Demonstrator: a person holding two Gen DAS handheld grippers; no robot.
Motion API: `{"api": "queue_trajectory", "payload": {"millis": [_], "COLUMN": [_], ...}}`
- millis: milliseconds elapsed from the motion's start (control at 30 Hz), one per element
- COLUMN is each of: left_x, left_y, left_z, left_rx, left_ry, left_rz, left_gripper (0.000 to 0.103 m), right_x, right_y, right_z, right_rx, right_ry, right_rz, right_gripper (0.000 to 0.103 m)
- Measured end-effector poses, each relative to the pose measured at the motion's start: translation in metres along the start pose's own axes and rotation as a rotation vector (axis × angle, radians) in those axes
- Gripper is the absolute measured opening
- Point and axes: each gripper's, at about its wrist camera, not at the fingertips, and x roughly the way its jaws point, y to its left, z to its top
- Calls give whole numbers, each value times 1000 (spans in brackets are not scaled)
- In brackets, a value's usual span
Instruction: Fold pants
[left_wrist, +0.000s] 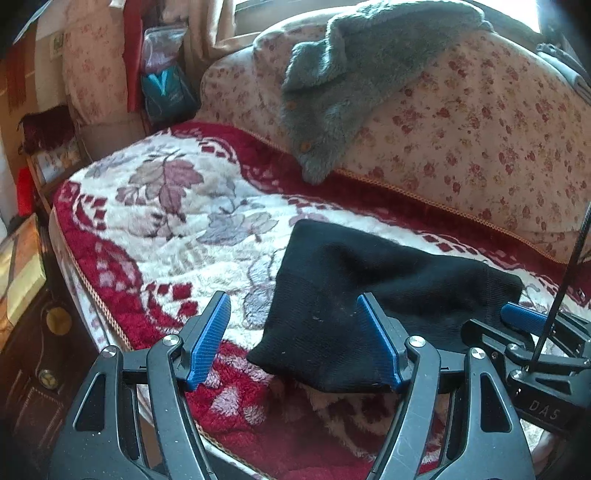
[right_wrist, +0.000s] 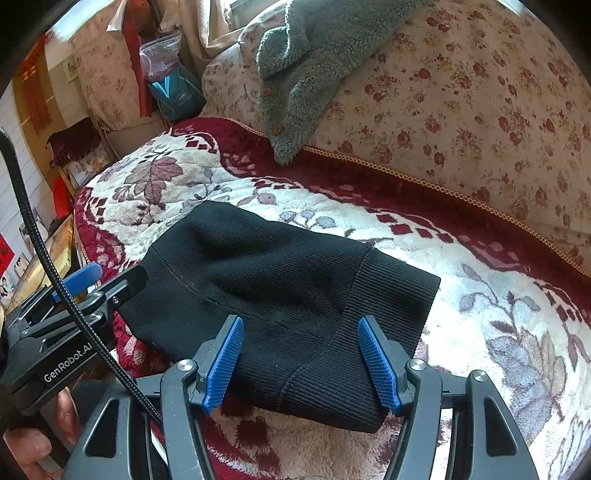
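Note:
The black ribbed pants (left_wrist: 373, 295) lie folded in a compact bundle on the red-and-white floral blanket (left_wrist: 166, 206); they also show in the right wrist view (right_wrist: 280, 295). My left gripper (left_wrist: 295, 336) is open, its blue pads apart, at the bundle's near left corner with nothing between them. My right gripper (right_wrist: 301, 358) is open, its pads on either side of the bundle's near ribbed edge, not closed on it. The left gripper shows in the right wrist view (right_wrist: 79, 278), and the right gripper in the left wrist view (left_wrist: 524, 317).
A grey fleece garment (left_wrist: 343, 74) drapes over the floral cushion (left_wrist: 480, 140) at the back. A teal bag (left_wrist: 162, 92) and wooden furniture (left_wrist: 33, 332) stand at the left, beyond the blanket's edge. A black cable (right_wrist: 44, 258) hangs at the left.

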Motion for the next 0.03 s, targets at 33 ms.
{"api": "queue_trajectory", "payload": {"millis": [33], "left_x": [-1], "left_y": [-3], "left_z": [1], "left_rx": [10], "left_ry": [0], "left_rz": [-10], "left_gripper": [71], "right_x": [-2], "right_y": [-2], "right_z": [0], "right_rx": [6], "right_ry": [-6], "right_rz": [3], "right_gripper": [63]}}
